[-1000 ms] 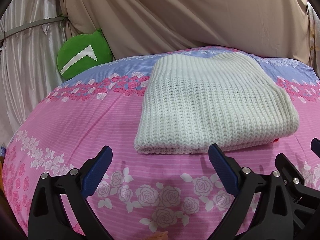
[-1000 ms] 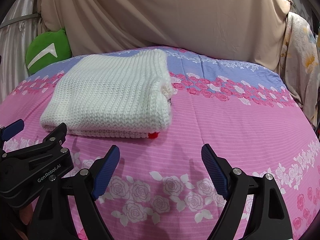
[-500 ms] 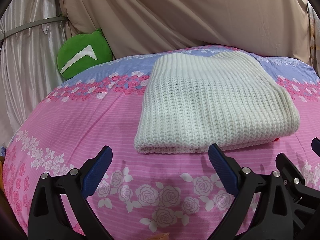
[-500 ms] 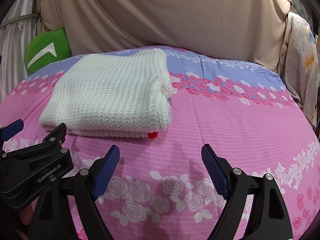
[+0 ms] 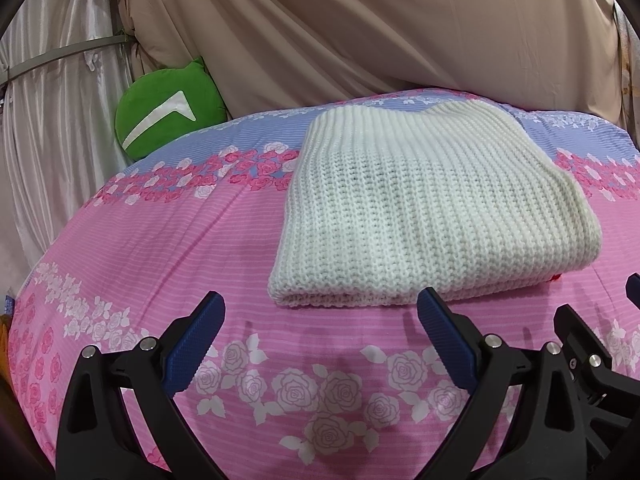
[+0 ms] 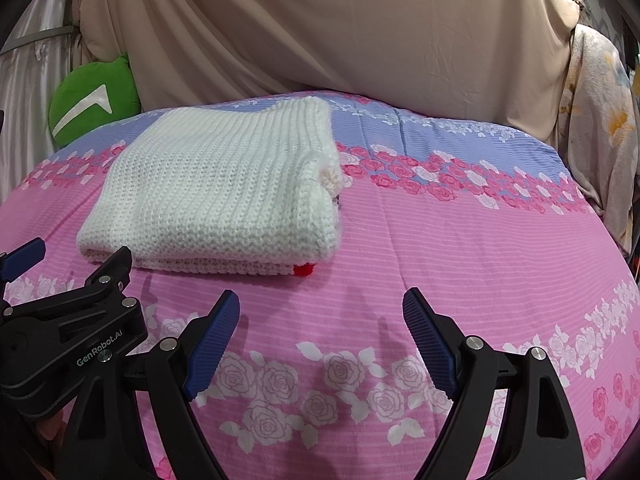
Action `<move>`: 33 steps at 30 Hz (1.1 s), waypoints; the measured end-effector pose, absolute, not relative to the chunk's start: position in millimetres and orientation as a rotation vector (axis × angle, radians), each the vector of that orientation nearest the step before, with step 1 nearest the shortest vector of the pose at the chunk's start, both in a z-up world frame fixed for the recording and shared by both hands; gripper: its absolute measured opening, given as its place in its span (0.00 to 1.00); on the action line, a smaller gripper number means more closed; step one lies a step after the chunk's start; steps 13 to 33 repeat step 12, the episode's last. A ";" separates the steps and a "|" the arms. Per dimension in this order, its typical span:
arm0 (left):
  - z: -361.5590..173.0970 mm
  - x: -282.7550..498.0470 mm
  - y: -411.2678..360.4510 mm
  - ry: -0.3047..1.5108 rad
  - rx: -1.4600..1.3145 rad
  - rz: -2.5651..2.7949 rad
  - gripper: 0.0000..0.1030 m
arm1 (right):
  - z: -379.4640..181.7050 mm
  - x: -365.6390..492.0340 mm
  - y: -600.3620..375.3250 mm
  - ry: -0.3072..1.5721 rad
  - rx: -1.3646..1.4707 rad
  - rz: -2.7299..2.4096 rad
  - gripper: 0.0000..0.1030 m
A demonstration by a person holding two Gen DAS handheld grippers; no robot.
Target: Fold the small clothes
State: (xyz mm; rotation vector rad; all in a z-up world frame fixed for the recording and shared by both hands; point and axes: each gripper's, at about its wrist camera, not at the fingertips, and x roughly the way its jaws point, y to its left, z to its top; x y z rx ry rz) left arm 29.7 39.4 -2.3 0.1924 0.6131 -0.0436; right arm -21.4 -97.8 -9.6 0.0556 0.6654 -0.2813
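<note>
Cream-white chunky knit, the folded sweater [image 5: 432, 216] lies flat on the pink rose-print bed cover [image 5: 168, 248], towards the far side where the print turns lilac-blue. A scrap of red [image 6: 303, 269] shows at its near right corner, under the fold. The only readable writing is "GenRobot.AI" in white on the black body of the left claw [image 6: 24, 256], seen from the right wrist view. A green cushion [image 5: 168, 114] with a white angled mark carries no words.

The left claw [image 5: 320, 316] stands wide apart, its 2 blue pads holding nothing; its right pad sits just short of the sweater's near edge, whether touching cannot be told. The right claw [image 6: 320, 312] is likewise spread wide and empty, hovering over bare cover to the right of the sweater, apart from it.

The 2 claws sit close side by side. To the right of the sweater the cover is bare out to the bed's rounded edge, where a floral cloth [image 6: 592, 112] hangs. Beige drapes [image 6: 340, 28] close off the far side.
</note>
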 end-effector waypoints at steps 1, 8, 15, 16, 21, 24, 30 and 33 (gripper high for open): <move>-2.0 29.4 40.0 0.611 0.192 -0.044 0.92 | -9.6 -21.2 -98.1 0.665 0.056 -0.280 0.80; -1.7 29.1 39.0 0.608 0.201 -0.041 0.90 | -9.6 -22.3 -97.2 0.663 0.050 -0.287 0.80; -1.9 28.1 37.7 0.608 0.201 -0.045 0.88 | -9.7 -22.0 -97.9 0.663 0.050 -0.285 0.80; -1.9 28.1 37.7 0.608 0.201 -0.045 0.88 | -9.7 -22.0 -97.9 0.663 0.050 -0.285 0.80; -1.9 28.1 37.7 0.608 0.201 -0.045 0.88 | -9.7 -22.0 -97.9 0.663 0.050 -0.285 0.80; -1.9 28.1 37.7 0.608 0.201 -0.045 0.88 | -9.7 -22.0 -97.9 0.663 0.050 -0.285 0.80; -1.9 28.1 37.7 0.608 0.201 -0.045 0.88 | -9.7 -22.0 -97.9 0.663 0.050 -0.285 0.80; -1.9 28.1 37.7 0.608 0.201 -0.045 0.88 | -9.7 -22.0 -97.9 0.663 0.050 -0.285 0.80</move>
